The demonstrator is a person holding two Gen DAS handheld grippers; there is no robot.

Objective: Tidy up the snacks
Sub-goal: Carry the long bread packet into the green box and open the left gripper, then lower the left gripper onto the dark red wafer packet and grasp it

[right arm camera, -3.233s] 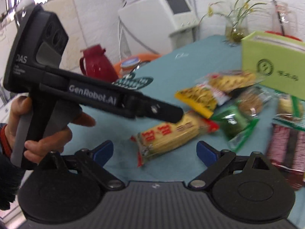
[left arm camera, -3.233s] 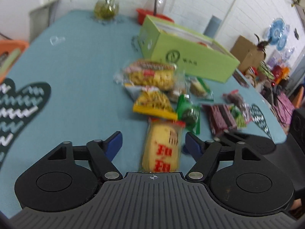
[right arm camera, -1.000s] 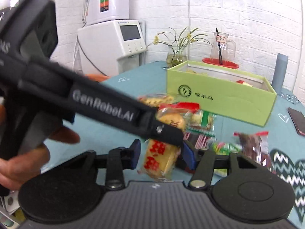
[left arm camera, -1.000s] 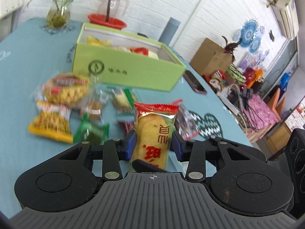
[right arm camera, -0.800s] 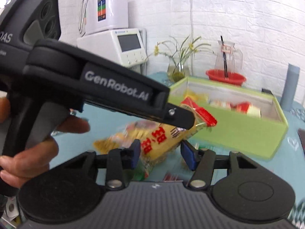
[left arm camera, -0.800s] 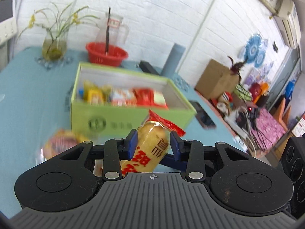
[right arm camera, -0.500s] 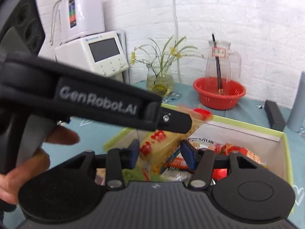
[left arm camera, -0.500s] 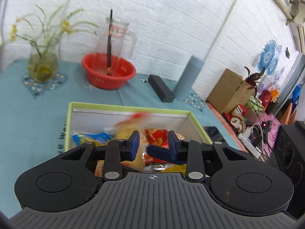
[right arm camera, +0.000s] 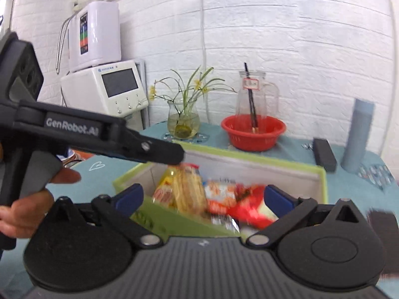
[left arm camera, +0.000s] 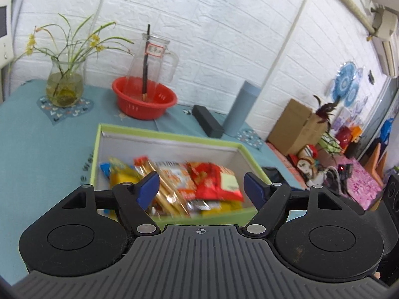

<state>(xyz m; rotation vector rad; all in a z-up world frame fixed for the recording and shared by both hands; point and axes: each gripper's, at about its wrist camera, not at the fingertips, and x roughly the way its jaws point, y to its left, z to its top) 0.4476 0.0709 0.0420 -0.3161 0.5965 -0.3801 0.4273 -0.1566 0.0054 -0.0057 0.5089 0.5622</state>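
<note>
Left gripper (left arm camera: 200,186) spread wide, empty, hovering over the near edge of the green box (left arm camera: 172,138). Yellow pack (left arm camera: 165,191) lying inside the box among other snacks (left arm camera: 214,183), just below and ahead of the left blue fingertip (left arm camera: 149,186). Right gripper (right arm camera: 203,199) likewise released, holding nothing, near the box's front corner. Red basin (left arm camera: 144,99) and vase (left arm camera: 64,84) farther back on the table (left arm camera: 37,149).

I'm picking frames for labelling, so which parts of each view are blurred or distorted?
Left wrist: the snack packets in the green box are smeared, the background stays sharp, and the fisheye bows the wall lines. Right wrist: the packets are blurrier, as is the box's near wall; the red basin is mildly soft.
</note>
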